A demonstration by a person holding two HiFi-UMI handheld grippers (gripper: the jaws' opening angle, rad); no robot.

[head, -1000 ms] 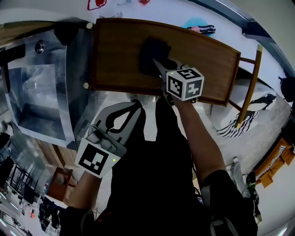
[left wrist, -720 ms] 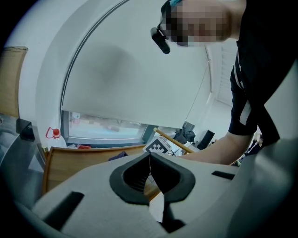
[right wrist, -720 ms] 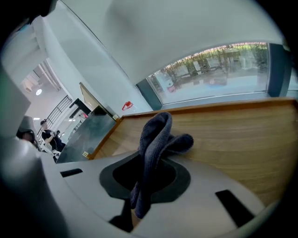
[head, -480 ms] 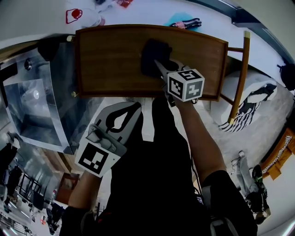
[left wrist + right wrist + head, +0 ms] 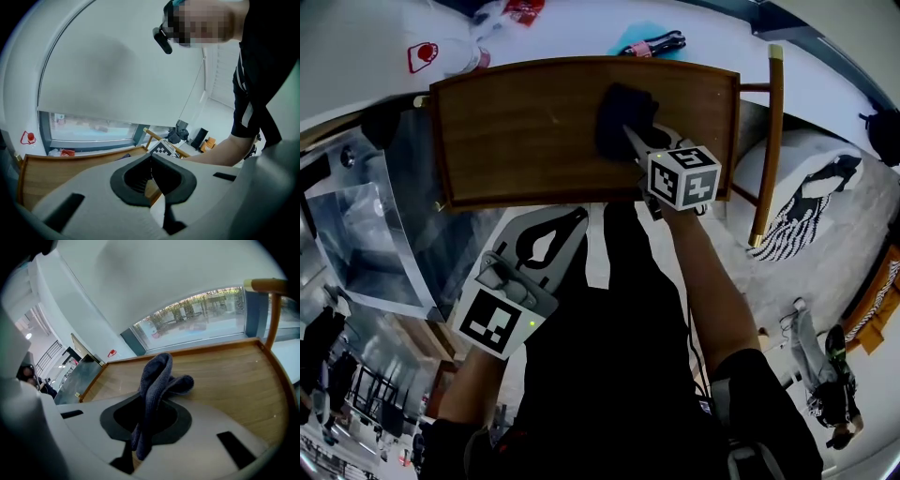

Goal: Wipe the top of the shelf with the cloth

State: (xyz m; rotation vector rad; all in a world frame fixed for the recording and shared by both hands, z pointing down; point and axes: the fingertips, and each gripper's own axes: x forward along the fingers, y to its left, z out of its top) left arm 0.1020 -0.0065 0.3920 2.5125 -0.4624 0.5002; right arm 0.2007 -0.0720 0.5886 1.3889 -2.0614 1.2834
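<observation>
The wooden shelf top (image 5: pixel 534 131) carries the dark cloth (image 5: pixel 623 117) on its right half. Soft, light and limp, it likely wipes best gripped by a bunched fold, as the right gripper (image 5: pixel 635 145) pinches it. The left gripper (image 5: pixel 546 246) hangs off the shelf, jaws together on nothing.

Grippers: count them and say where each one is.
2. The right gripper is over the brown wooden shelf top, shut on the dark grey cloth. The left gripper, shut and empty, is held short of the shelf's near edge. None hidden.
</observation>
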